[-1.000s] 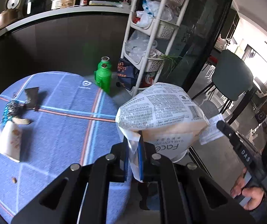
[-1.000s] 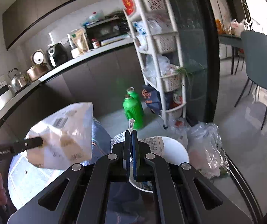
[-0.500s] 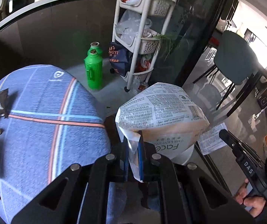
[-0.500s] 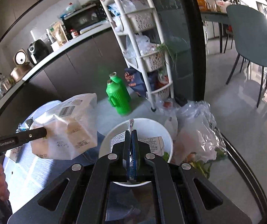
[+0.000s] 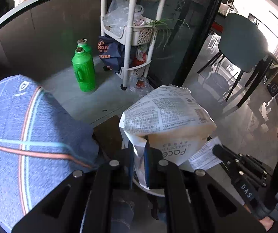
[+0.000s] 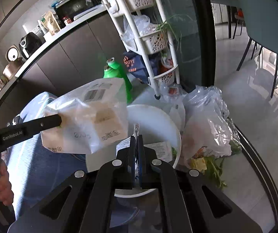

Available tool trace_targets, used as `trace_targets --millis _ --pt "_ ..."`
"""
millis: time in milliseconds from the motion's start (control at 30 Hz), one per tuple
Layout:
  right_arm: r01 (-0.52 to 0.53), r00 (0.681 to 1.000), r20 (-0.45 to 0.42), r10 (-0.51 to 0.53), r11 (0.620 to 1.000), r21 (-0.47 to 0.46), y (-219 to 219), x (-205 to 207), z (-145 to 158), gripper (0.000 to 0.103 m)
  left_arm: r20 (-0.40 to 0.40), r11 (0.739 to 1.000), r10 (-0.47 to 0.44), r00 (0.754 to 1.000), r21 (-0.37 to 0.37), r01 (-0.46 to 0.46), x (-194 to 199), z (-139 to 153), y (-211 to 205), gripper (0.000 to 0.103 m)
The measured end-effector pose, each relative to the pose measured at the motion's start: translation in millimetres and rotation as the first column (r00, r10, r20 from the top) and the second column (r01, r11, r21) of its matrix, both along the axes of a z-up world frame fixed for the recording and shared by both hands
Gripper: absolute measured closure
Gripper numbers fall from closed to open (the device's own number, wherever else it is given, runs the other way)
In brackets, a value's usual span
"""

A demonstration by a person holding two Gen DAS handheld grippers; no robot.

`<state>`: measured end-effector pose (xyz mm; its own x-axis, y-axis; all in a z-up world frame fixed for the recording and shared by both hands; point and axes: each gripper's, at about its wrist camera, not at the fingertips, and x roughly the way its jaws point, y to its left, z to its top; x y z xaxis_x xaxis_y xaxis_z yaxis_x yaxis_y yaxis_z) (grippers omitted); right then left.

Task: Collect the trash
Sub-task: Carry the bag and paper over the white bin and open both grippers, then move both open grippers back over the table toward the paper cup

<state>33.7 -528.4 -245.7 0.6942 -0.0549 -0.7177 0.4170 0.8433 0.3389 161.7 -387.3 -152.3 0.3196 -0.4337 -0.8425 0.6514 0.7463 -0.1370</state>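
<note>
Right wrist view: my left claw (image 6: pixel 60 121) pinches a tissue pack (image 6: pixel 92 116), my right claw (image 6: pixel 137 136) a receipt (image 6: pixel 158 149), over the white bin (image 6: pixel 154 116). Released off-centre, the pack could hit the rim and fall.

"GenRobot.AI" on left tool (image 6: pixel 59 120), "NGYI" on blue bag (image 5: pixel 109 53)

Bin (image 6: pixel 154 120) btwn table (image 6: pixel 30 165) (left) & plastic bags (image 6: pixel 204 124) (right), rack (image 6: pixel 148 38) behind.

Grey floor (image 5: pixel 107 101), green bottles (image 5: pixel 83 71), white bin (image 6: pixel 154 120).
</note>
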Motion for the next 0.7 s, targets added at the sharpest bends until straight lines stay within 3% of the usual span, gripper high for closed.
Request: trace_targets --millis 200,267,500,567,633,700 --pt "-0.025 0.999 -0.033 0.024 1.000 -0.013 2.9 10.5 -15.2 0.093 0.002 0.998 -0.054 0.999 0.025 0.054 -4.5 -12.8 -14.2 0.086" --pt "-0.027 0.999 -0.036 0.026 0.999 -0.017 2.8 9.4 -18.1 0.075 -0.005 0.997 -0.076 0.997 0.032 0.076 -7.0 -17.7 -16.0 0.077" --pt "-0.032 0.999 -0.014 0.032 0.998 -0.058 4.3 1.5 -11.8 0.056 0.011 0.998 -0.064 0.998 0.001 0.064 -12.9 -13.4 -6.9 0.064" --pt "-0.034 0.999 -0.007 0.033 0.997 -0.063 5.6 0.1 -9.6 0.050 0.024 0.999 -0.043 0.999 -0.012 0.044 -12.9 -8.5 -1.9 0.048" --pt "-0.038 0.999 -0.002 0.038 0.997 -0.066 7.6 -0.8 -7.3 0.045 0.039 0.999 -0.019 0.999 -0.031 0.021 -13.3 -1.8 3.9 0.040" --pt "-0.050 0.999 0.004 0.050 0.996 -0.072 11.0 -1.3 -3.9 0.031 0.056 0.998 0.006 0.998 -0.057 -0.003 -15.0 7.5 11.6 0.031"
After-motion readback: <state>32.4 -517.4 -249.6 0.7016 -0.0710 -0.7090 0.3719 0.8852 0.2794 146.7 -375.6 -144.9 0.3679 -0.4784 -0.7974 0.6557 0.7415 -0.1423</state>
